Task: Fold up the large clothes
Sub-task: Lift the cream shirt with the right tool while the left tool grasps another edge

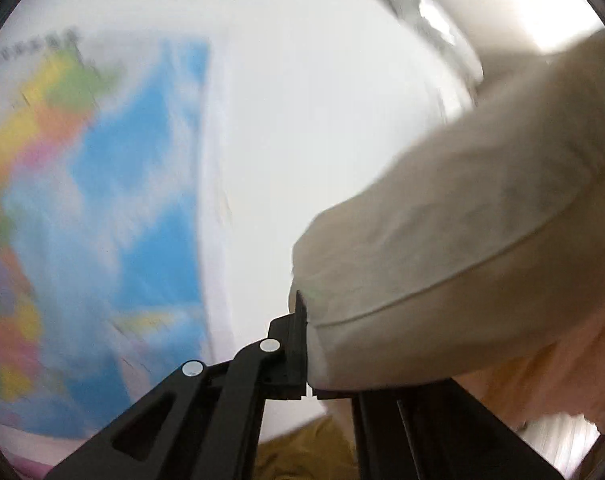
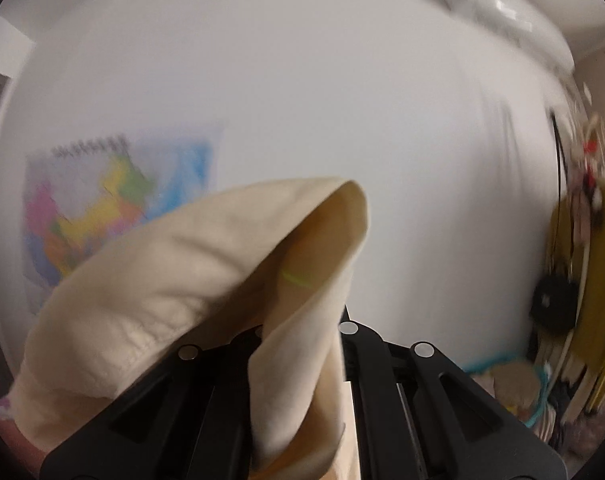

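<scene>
Cream garment [image 2: 174, 280] edges in both grippers

Soft matt cream cloth garment [image 2: 174, 280]; matt black plastic hand-held gripper [image 1: 308, 364].

Both wrist cameras tilt upward, facing a white wall [image 2: 342, 140]. The left wrist view sits close to the colourful map poster [image 1: 102, 200], which fills its left half, blurred. The right wrist view stands farther back: the same map poster [image 2: 114, 200] looks small, left of centre. Cream cloth [image 1: 442, 240] crowds each lens, right of the poster; both views share poster and wall.
</scene>
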The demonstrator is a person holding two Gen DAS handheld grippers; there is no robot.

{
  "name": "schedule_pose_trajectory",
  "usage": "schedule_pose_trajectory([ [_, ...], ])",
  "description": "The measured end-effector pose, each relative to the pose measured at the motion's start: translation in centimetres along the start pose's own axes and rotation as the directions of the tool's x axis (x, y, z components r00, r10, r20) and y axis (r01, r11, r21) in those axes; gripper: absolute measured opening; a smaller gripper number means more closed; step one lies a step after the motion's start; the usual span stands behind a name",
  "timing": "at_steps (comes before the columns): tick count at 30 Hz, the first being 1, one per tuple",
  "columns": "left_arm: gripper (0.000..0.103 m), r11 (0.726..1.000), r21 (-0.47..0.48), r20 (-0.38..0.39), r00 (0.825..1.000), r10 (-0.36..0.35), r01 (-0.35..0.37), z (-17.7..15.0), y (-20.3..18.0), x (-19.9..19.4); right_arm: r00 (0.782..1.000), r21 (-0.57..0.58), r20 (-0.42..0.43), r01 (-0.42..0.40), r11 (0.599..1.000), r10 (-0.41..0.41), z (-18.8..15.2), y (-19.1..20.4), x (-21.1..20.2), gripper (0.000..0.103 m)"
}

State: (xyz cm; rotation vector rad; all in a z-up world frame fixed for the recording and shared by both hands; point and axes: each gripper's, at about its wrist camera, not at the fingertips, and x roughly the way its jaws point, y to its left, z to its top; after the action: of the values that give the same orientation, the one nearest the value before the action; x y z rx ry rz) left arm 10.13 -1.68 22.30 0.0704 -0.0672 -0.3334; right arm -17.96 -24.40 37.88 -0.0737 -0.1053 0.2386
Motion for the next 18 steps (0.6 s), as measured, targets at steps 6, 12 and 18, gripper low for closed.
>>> schedule_pose_trajectory([
  [6,0.002,0.995,0.047,0.119,0.990,0.079,-0.085,6.4,2.3,-13.7,0.989,0.044,0.015,-0.149,0.988,0.148,1.9,2.0,-7.0,0.004],
  [12,0.002,0.969,0.120,0.099,0.974,0.203,-0.214,8.0,2.9,-27.9,0.911,0.162,-0.097,-0.382,0.910,0.400,-2.4,4.1,-8.5,0.004],
  [18,0.002,0.920,0.188,-0.001,0.937,0.350,-0.343,6.2,3.1,-33.2,0.769,0.315,-0.240,-0.515,0.797,0.592,-9.0,7.2,-0.7,0.006],
])
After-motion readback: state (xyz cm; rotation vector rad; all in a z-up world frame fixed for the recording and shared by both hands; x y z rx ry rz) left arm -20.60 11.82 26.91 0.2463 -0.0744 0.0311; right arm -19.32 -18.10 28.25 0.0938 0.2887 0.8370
